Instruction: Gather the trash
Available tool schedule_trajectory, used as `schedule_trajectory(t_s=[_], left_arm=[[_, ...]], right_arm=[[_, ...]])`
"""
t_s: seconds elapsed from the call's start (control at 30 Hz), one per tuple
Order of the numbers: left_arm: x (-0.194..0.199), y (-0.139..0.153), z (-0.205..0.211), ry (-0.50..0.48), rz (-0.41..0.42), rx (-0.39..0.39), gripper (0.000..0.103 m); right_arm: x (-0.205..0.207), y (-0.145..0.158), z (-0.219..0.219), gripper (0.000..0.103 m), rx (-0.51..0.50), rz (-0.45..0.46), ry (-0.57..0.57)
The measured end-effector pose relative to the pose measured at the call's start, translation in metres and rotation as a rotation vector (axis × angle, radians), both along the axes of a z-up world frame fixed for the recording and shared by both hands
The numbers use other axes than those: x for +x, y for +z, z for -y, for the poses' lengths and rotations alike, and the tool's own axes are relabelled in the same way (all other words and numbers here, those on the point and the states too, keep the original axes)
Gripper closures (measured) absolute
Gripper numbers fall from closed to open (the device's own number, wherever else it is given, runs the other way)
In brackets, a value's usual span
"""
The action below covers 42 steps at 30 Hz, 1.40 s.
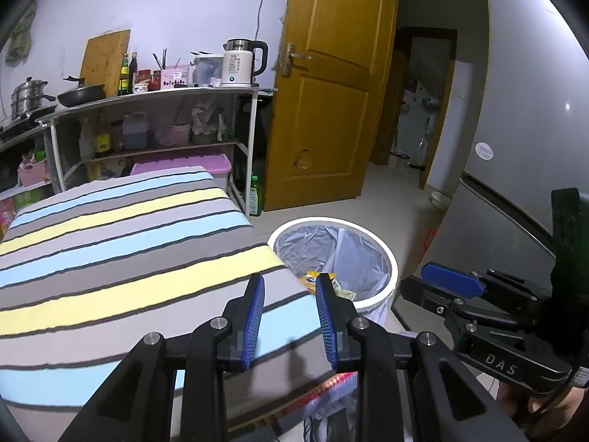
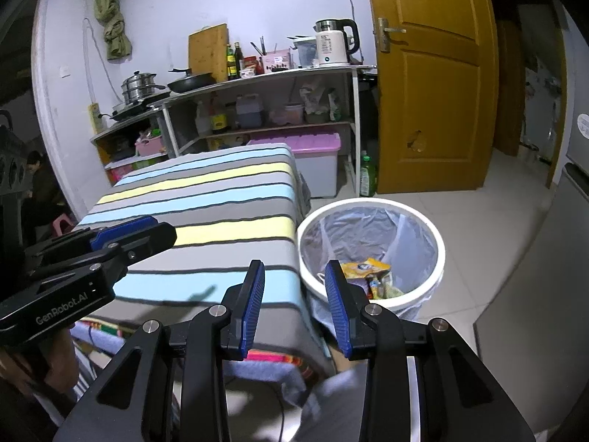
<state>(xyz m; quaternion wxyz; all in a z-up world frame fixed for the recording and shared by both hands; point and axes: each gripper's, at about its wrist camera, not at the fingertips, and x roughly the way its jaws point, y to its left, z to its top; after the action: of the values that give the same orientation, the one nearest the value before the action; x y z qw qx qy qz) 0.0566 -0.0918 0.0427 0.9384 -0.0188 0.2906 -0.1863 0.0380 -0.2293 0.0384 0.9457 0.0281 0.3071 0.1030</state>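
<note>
A white round trash bin (image 1: 386, 254) (image 2: 371, 204) lined with a clear bag stands on the floor beside a table with a striped cloth (image 1: 121, 250) (image 2: 206, 199). Yellow snack wrappers (image 2: 362, 267) and other packets lie in the bin; a yellow wrapper also shows in the left wrist view (image 1: 311, 280). My left gripper (image 1: 291, 287) is open and empty above the table's near right corner. My right gripper (image 2: 296, 276) is open and empty, just in front of the bin's near left rim. Each gripper shows in the other's view (image 1: 452, 281) (image 2: 125, 230).
A kitchen shelf (image 1: 154, 95) (image 2: 257, 73) with pans, bottles and a kettle (image 2: 333, 42) stands behind the table. A pink-lidded box (image 2: 305, 147) and a green bottle (image 2: 368, 176) sit on the floor. An open wooden door (image 1: 324, 84) and a grey fridge (image 1: 522, 110) stand right.
</note>
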Motion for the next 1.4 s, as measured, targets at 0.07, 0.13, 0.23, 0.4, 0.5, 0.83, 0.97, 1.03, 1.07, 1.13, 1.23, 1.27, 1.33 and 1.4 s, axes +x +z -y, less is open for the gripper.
schedule_trajectory(t_s=[0.07,0.13,0.23,0.4,0.5,0.83,0.97,1.03,1.07,1.13,1.23,1.27,1.33,1.4], left_arm=[[-0.006,0.000,-0.002,0.007,0.002,0.002,0.072],[-0.012,-0.001,-0.004,0.016,0.003,0.001,0.071],[-0.018,-0.001,-0.007,0.031,0.009,0.001,0.071],[-0.022,-0.002,-0.011,0.054,0.015,0.003,0.071],[-0.023,-0.002,-0.010,0.062,0.016,0.005,0.071],[-0.023,-0.002,-0.010,0.068,0.018,0.006,0.071],[-0.022,-0.002,-0.010,0.070,0.019,0.006,0.071],[-0.021,-0.002,-0.010,0.073,0.020,0.007,0.071],[-0.021,-0.002,-0.010,0.073,0.019,0.007,0.071],[-0.021,-0.002,-0.010,0.073,0.017,0.007,0.071],[-0.020,-0.002,-0.011,0.077,0.018,0.012,0.071],[-0.021,-0.003,-0.011,0.077,0.017,0.012,0.071],[-0.021,-0.003,-0.010,0.078,0.018,0.012,0.071],[-0.021,-0.003,-0.011,0.077,0.018,0.012,0.071]], right_arm=[[-0.006,-0.001,-0.001,0.068,0.001,0.003,0.002],[-0.009,0.000,-0.001,0.068,0.002,0.009,0.002],[-0.014,-0.001,-0.001,0.068,0.001,0.020,-0.003],[-0.016,-0.003,0.001,0.068,0.003,0.021,-0.006],[-0.016,-0.003,0.001,0.068,0.003,0.022,-0.007],[-0.017,-0.004,0.005,0.068,0.005,0.020,-0.009],[-0.017,-0.005,0.006,0.068,0.004,0.019,-0.010],[-0.017,-0.005,0.006,0.068,0.003,0.018,-0.009],[-0.017,-0.005,0.006,0.068,0.003,0.018,-0.010],[-0.017,-0.005,0.005,0.068,0.003,0.017,-0.010],[-0.016,-0.006,0.004,0.068,0.001,0.015,-0.010],[-0.016,-0.006,0.004,0.068,0.001,0.016,-0.010],[-0.016,-0.006,0.004,0.068,0.001,0.015,-0.010],[-0.016,-0.005,0.004,0.068,0.001,0.016,-0.009]])
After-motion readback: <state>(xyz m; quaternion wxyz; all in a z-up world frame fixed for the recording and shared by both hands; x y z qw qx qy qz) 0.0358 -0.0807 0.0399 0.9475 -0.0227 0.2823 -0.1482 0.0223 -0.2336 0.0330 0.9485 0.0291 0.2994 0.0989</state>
